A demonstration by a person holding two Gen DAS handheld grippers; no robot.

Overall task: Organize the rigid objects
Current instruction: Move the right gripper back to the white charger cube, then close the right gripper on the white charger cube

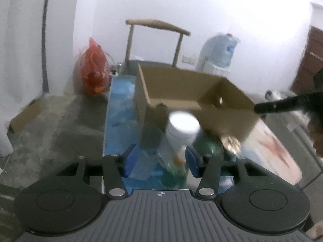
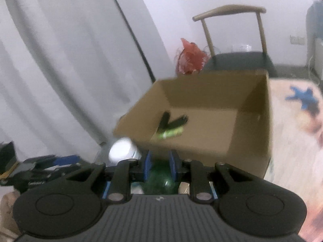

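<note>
My left fingers (image 1: 159, 159) stand apart, holding nothing, before a white-capped round jar (image 1: 182, 126) on the glossy worktop (image 1: 270, 141). My right fingers (image 2: 159, 162) are closed near the open corrugated cardboard box (image 2: 201, 141), grip unclear.

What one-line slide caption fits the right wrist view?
Right tool, jaws narrow, faces an open cardboard box holding a green-and-black item; white-lidded jar at left.

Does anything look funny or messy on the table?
A bit messy. The cardboard box sits crooked on the table, and jars crowd against its front: a white-lidded jar and a green one. Nothing looks spilled or broken, though the pictures are blurry.
</note>
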